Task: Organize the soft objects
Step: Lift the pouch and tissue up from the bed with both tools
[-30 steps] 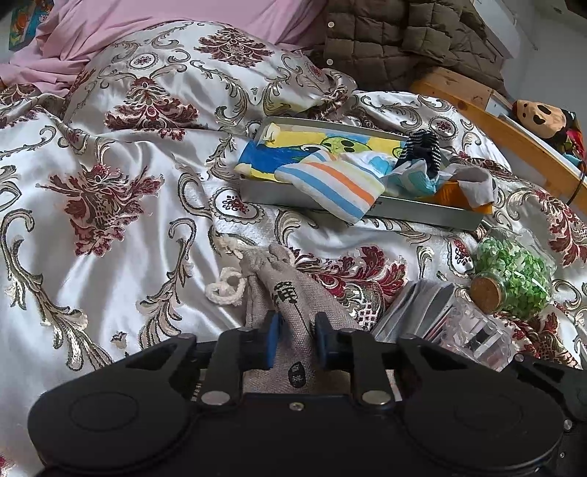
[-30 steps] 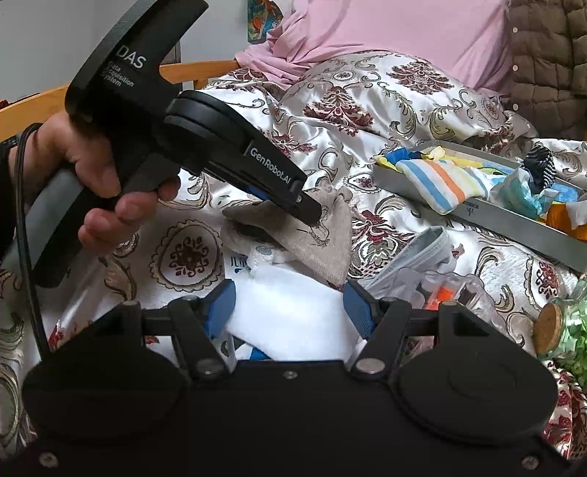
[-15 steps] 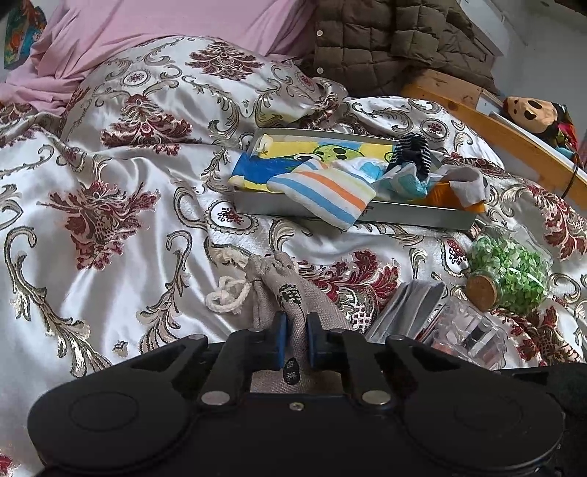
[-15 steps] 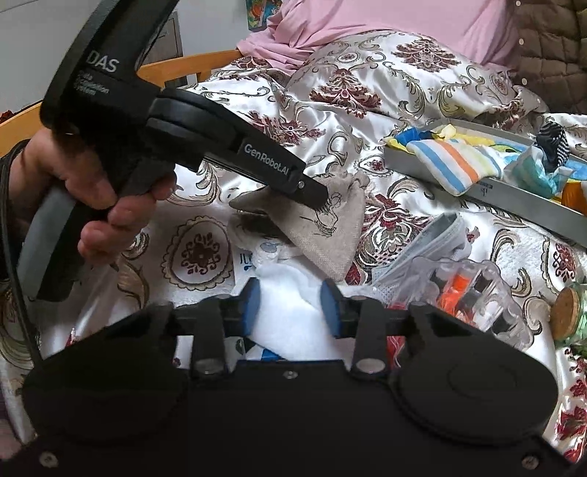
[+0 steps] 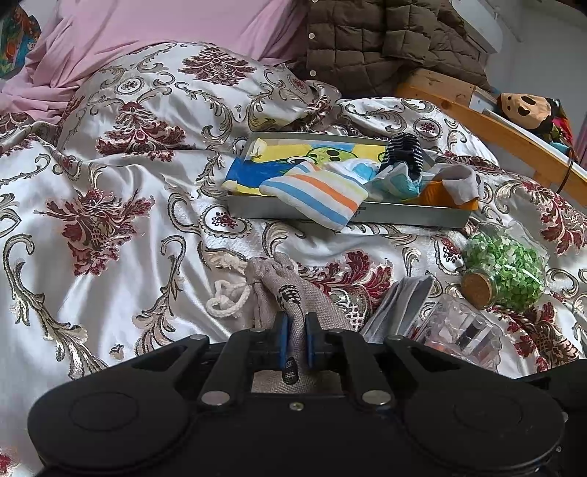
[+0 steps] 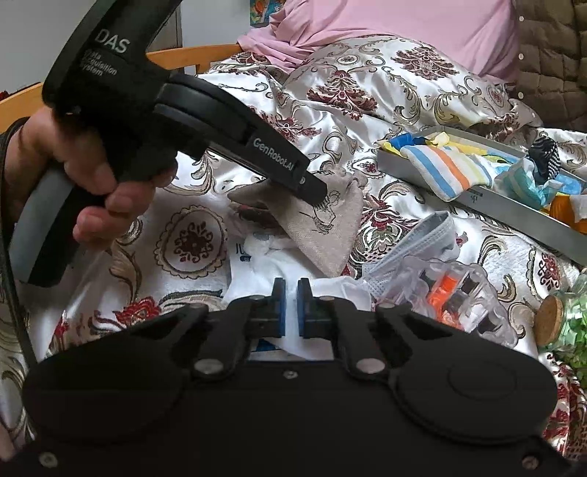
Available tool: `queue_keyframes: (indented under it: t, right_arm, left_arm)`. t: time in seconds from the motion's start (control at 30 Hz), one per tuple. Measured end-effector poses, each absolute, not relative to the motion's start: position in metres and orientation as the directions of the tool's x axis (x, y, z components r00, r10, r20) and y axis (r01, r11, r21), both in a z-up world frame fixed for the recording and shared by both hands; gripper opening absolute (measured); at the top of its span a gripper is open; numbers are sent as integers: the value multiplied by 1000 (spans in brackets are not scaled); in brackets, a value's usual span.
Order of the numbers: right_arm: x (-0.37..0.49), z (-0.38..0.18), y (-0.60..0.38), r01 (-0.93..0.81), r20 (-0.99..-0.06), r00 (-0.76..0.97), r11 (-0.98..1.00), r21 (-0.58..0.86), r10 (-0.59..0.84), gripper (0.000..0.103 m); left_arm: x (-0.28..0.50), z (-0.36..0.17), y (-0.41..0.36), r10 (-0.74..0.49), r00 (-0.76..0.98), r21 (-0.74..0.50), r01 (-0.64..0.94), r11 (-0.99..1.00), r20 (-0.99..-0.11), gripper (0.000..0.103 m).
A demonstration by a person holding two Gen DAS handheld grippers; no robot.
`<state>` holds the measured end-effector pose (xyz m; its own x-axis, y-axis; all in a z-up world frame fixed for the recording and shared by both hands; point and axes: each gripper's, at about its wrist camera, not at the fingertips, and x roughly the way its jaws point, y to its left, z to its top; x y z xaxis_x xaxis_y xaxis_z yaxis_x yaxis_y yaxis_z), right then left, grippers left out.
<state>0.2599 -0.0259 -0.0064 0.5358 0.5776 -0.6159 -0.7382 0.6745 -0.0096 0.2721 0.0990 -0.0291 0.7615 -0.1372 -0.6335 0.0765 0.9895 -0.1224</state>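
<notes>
On the bedspread, both grippers pinch cloth.
Left gripper squeezes the linen pouch; right gripper nips white cloth; thin fabric may slip when lifted.

**Bed and what lies on it**

I see a bed under a satin quilt with maroon and gold scrolls; a grey tray of folded cloths sits toward the far side; nearer me lie a linen pouch with a white cord, a face mask, a clear plastic box, a corked jar on its side, and white cloth; pink bedding lies behind.
</notes>
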Motion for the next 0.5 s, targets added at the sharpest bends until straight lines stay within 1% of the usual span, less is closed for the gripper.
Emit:
queue_keyframes:
  t: [0.23, 0.5]
  right_arm:
    - [252, -2, -30, -740, -625, 540, 671, -35, 563, 0]
    - [245, 4, -34, -731, -608, 572, 678, -75, 550, 0]
  left_arm:
    - [269, -27, 92, -154, 764, -121, 100, 988, -627, 9]
    - [266, -22, 90, -155, 777, -117, 105, 988, -611, 9]
